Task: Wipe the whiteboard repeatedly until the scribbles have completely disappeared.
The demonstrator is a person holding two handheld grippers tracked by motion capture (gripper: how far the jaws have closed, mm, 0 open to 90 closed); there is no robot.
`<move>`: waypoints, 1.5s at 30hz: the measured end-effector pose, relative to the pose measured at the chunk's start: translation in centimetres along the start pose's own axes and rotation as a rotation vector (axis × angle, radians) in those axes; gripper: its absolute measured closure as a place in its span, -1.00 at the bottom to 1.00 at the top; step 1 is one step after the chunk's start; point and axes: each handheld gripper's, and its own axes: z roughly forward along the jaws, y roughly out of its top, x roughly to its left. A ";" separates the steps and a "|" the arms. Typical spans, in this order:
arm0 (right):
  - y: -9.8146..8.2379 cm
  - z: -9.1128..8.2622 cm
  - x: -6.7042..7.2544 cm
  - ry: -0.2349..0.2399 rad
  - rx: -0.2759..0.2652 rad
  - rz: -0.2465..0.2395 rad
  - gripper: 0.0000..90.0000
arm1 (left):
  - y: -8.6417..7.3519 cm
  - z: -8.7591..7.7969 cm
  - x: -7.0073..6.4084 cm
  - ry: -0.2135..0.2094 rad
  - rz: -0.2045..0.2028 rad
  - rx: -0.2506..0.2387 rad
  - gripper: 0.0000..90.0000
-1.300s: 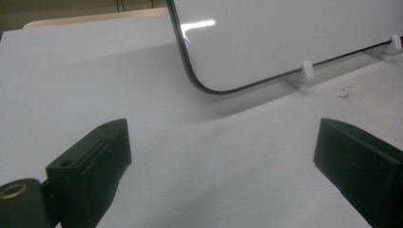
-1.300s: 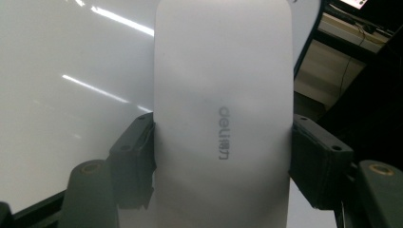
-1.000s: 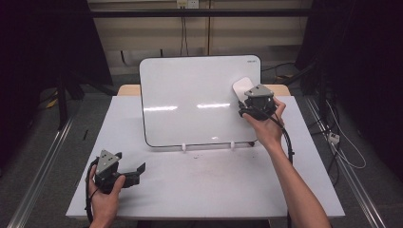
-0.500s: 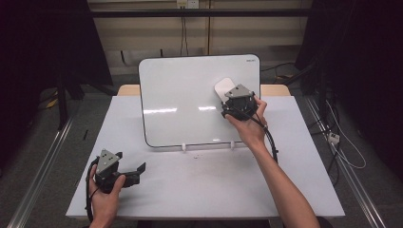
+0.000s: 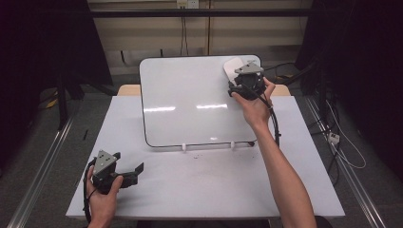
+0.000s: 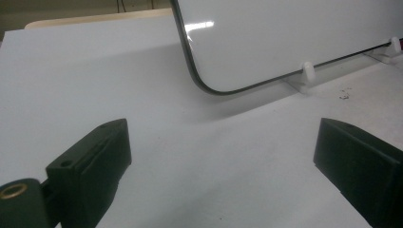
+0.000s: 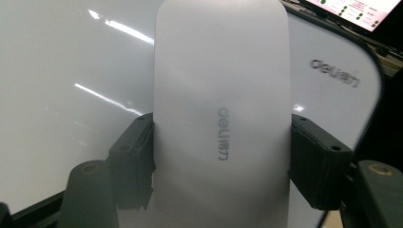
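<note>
We've got the white eraser (image 7: 221, 118) sitting right between the jaws of the right claw (image 7: 221, 156), pinched on both long sides, with its printed face toward the camera. In the high view the eraser (image 5: 232, 69) pokes out past the right claw (image 5: 237, 76) at the upper right corner of the whiteboard (image 5: 190, 102); whether it actually touches the board we can't tell. The board leans on two small white pegs on the worktop (image 5: 209, 180). Our left claw (image 5: 138, 170) rests low on the worktop near the front left corner, jaws spread wide with nothing between them, well apart from the board.
</note>
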 end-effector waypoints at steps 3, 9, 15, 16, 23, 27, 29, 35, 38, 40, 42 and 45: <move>-0.1 0.0 -1.1 -0.026 0.006 0.031 -0.29 | 0.0 -0.1 0.0 0.003 0.001 0.002 -0.89; -0.4 -0.3 -2.7 -0.149 0.028 0.042 -0.29 | 0.0 0.0 0.0 0.003 -0.004 0.000 -0.89; -0.5 -0.5 -3.7 -0.145 0.028 0.066 -0.29 | 0.0 0.1 0.0 0.000 0.001 0.003 -0.89; -0.5 -0.4 -3.7 -0.145 0.029 0.070 -0.29 | 0.0 0.1 0.0 0.000 -0.001 0.003 -0.89; 0.1 -0.2 -3.0 -0.056 0.040 0.093 -0.29 | -0.1 0.1 0.1 0.003 -0.011 0.004 -0.89; 0.3 0.0 -2.0 -0.022 0.046 0.068 -0.29 | -0.1 0.1 0.0 0.001 -0.010 0.004 -0.89; 0.4 0.0 -1.6 0.001 0.049 0.051 -0.29 | -0.2 0.2 0.1 -0.001 -0.014 0.004 -0.89; 0.5 0.1 0.6 0.043 0.053 -0.021 -0.29 | -0.1 0.1 0.1 -0.002 -0.007 0.007 -0.89; 0.4 -0.1 1.0 0.056 0.046 -0.032 -0.29 | -0.1 0.1 0.2 -0.004 -0.005 0.004 -0.89; 0.2 -0.3 1.0 0.063 0.035 -0.022 -0.29 | 0.0 0.1 0.1 0.001 -0.006 0.001 -0.89; 0.0 -0.5 1.1 0.069 0.024 -0.019 -0.29 | 0.0 0.1 0.1 -0.001 -0.007 0.003 -0.89; -0.3 -0.7 1.2 0.080 0.012 -0.015 -0.29 | 0.0 0.1 0.1 0.003 -0.009 -0.002 -0.89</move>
